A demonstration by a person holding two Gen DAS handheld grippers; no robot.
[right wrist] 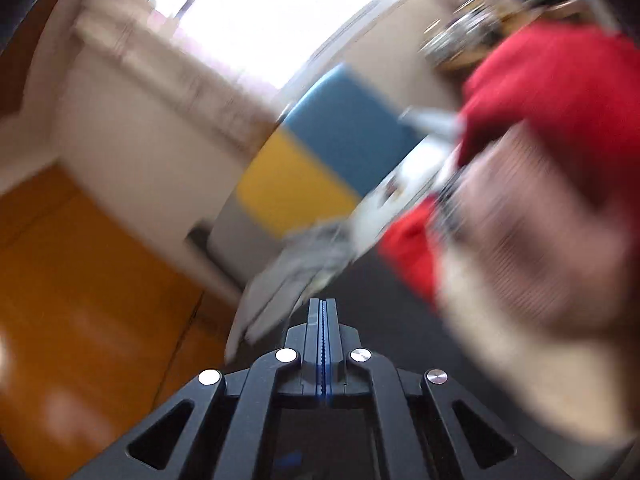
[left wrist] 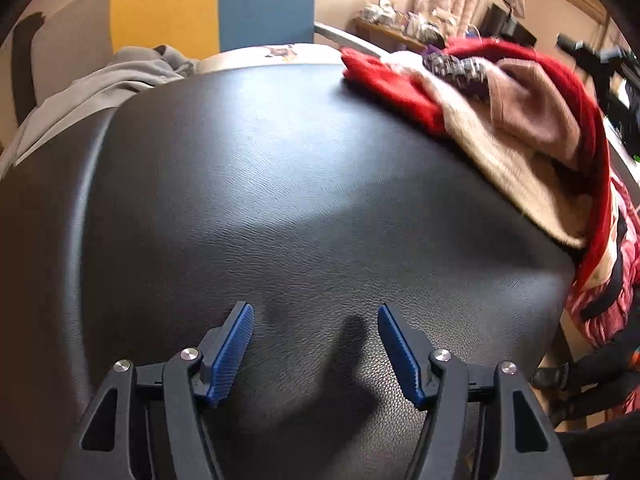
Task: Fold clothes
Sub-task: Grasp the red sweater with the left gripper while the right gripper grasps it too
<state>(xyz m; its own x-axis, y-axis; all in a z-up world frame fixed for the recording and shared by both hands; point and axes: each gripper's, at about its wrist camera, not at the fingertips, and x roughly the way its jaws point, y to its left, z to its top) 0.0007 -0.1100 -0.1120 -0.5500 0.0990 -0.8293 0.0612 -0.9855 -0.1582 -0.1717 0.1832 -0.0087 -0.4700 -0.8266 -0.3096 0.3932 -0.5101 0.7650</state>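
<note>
Now a fresh garment is being fetched. The left claw point(left wrist: 315, 350) is hovering spread and empty over the bare black desk point(left wrist: 280, 184), with the heap of clothes point(left wrist: 500, 128) ahead to its right. The right claw point(right wrist: 322, 344), pressed together on nothing, is blurring toward that heap; next it needs to spread and pinch one piece.

right gripper point(right wrist: 322, 312) jaws pressed together, nothing between them. view tilted and badly blurred. red garment point(right wrist: 560, 80) with a beige one point(right wrist: 520, 272) at right, over a black surface point(right wrist: 384, 312). grey cloth point(right wrist: 296, 272) beyond fingertips. blue-and-yellow panel point(right wrist: 320, 152) behind, bright window point(right wrist: 280, 12) above.
</note>
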